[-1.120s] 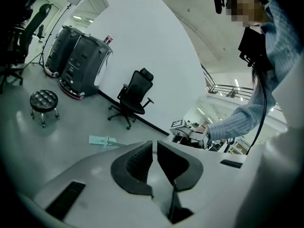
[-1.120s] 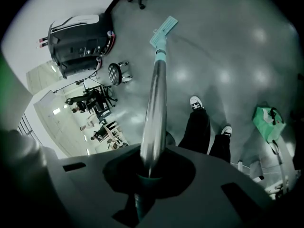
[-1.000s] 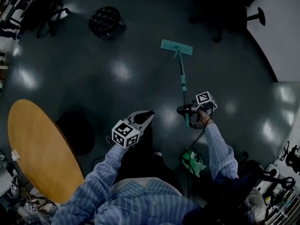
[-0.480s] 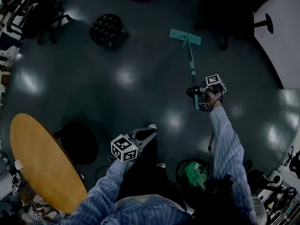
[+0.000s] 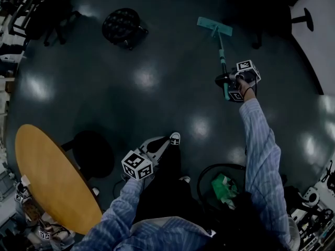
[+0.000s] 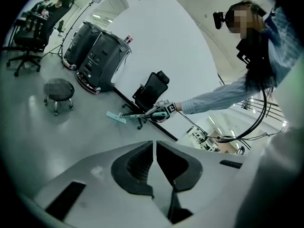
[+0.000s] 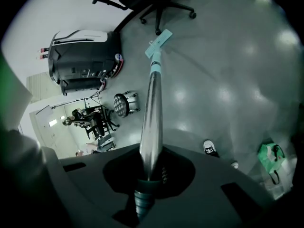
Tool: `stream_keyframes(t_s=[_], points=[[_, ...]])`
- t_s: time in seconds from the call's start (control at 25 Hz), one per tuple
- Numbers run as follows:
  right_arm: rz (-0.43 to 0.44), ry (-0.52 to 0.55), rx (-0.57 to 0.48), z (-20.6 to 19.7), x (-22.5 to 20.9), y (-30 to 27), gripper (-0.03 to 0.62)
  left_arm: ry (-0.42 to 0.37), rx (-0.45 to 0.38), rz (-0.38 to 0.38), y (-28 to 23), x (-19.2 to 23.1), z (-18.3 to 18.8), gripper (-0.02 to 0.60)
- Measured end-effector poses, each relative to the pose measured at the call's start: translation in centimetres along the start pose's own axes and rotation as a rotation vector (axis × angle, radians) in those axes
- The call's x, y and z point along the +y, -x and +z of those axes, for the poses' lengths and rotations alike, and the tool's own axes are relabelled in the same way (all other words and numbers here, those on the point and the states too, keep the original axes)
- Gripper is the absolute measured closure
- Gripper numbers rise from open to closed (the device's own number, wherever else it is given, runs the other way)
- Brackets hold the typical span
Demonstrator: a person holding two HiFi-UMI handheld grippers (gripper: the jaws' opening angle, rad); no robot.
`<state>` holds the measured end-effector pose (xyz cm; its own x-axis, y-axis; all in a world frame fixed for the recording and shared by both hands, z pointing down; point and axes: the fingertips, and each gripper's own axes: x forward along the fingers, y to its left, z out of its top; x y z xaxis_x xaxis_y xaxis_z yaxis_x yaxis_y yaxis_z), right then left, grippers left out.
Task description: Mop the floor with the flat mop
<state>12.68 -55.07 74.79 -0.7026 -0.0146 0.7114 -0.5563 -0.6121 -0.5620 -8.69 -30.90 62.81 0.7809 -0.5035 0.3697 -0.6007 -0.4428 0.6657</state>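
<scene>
The flat mop lies with its teal head [image 5: 214, 26] flat on the dark floor, far ahead of me. Its handle [image 5: 222, 56] runs back to my right gripper [image 5: 224, 80], which is shut on the handle near its teal grip. In the right gripper view the metal handle [image 7: 152, 113] rises from between the jaws to the mop head [image 7: 158, 42]. My left gripper [image 5: 165, 141] hangs near my legs, jaws shut with nothing between them, well apart from the mop. The left gripper view shows the mop head [image 6: 116, 117] and the right gripper [image 6: 161, 114] at arm's length.
A black wheeled stool [image 5: 121, 26] stands left of the mop head. An office chair [image 5: 272, 9] is just behind the mop head. A round wooden table [image 5: 49, 177] is at my left. A green bag in a black bin [image 5: 224, 186] sits by my right side. Black machines [image 7: 85, 56] line the wall.
My right arm has stretched out, pushing the mop forward, so its head has slid farther away toward the office chair. The left gripper has stayed shut near my legs.
</scene>
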Motion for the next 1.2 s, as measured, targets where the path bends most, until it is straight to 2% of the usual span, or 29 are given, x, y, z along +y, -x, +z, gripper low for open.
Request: stream_keyframes(t_s=[0.2, 0.4, 0.6, 1.2], points=[[0.037, -0.024, 0.005, -2.2, -0.2, 0.2, 0.559, -0.027, -0.013, 0.024, 1.1, -0.5, 0.2, 0.559], [0.034, -0.026, 0.014, -6.9, -3.4, 1.3, 0.559, -0.051, -0.030, 0.013, 1.9, -2.6, -0.6, 0.558], [0.017, -0.019, 0.040, -12.8, -7.5, 2.3, 0.559, -0.084, -0.014, -0.014, 2.6, -5.7, -1.9, 0.560], [-0.001, 0.005, 0.106, -31.9, -21.8, 7.2, 0.559, -0.141, -0.004, -0.018, 7.5, -15.3, -9.2, 0.559]])
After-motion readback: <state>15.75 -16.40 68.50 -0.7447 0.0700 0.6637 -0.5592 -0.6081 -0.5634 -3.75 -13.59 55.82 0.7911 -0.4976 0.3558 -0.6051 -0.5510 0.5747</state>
